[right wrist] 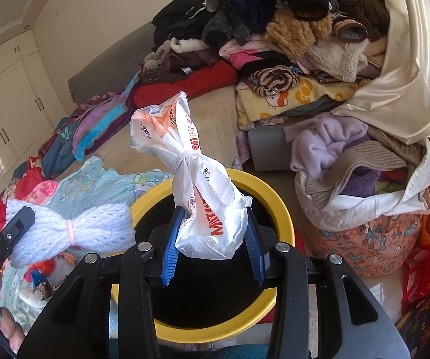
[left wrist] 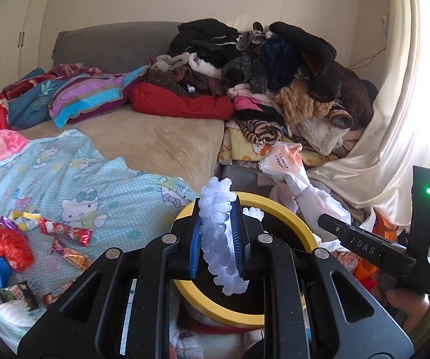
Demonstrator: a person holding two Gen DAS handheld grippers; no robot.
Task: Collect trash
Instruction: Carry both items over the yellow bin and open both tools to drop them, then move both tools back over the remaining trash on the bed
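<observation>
My left gripper (left wrist: 217,209) is shut on a white foam net (left wrist: 219,236) and holds it over the yellow-rimmed trash bin (left wrist: 286,212). The foam net also shows at the left of the right wrist view (right wrist: 74,230), tied with a pink band. My right gripper (right wrist: 213,212) is shut on a knotted white plastic bag with red print (right wrist: 197,179), held above the bin's dark opening (right wrist: 274,197). The bag also shows in the left wrist view (left wrist: 292,176). Candy wrappers (left wrist: 65,233) and red foil trash (left wrist: 2,239) lie on the light blue Hello Kitty sheet (left wrist: 95,179).
A tall pile of clothes (left wrist: 268,68) fills the bed's far right. A basket of knitwear (right wrist: 361,179) stands right of the bin. A cream curtain (left wrist: 394,119) hangs at the right. Striped and red blankets (left wrist: 95,95) lie at the back left.
</observation>
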